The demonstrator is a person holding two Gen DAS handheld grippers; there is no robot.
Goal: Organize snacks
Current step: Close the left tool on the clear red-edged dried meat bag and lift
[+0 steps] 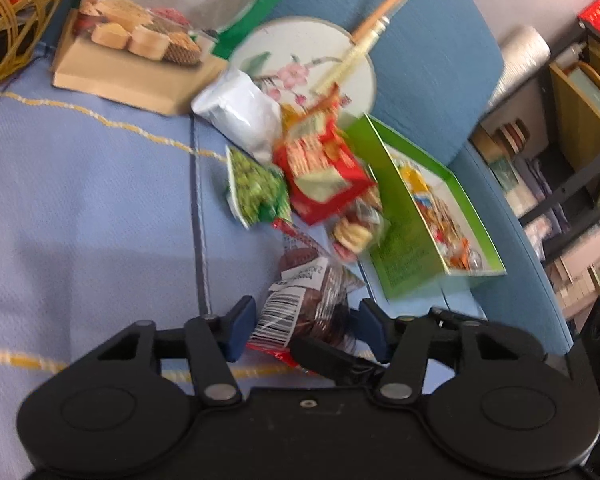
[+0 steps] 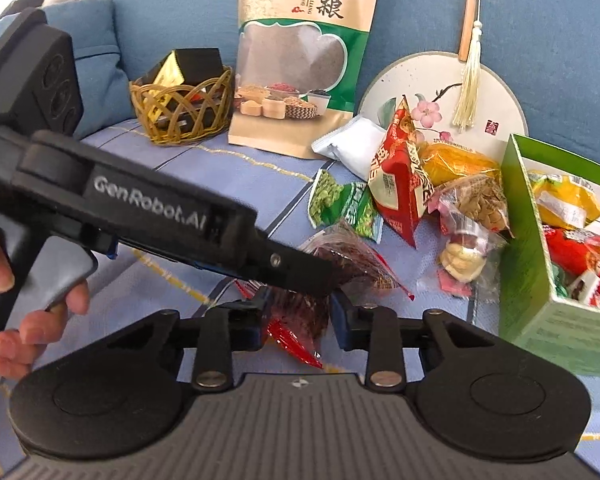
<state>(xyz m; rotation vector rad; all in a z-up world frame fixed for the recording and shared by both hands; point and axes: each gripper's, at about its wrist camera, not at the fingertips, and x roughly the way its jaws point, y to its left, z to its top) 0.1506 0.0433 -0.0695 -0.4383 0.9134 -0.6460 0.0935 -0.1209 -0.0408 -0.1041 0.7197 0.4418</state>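
The brown cookie packet (image 1: 308,304) is glossy clear plastic film with red crimped edges and a white paper-like barcode label. The left gripper (image 1: 304,330) and right gripper (image 2: 300,314) are matt black plastic with shiny metal rivets; their fingers (image 1: 242,330) carry smooth blue pads. The sofa cover (image 2: 188,168) is rough, woven blue cloth. The green box (image 2: 540,280) looks like smooth printed cardboard. At ten o'clock, the basket (image 2: 180,108) is woven wicker.
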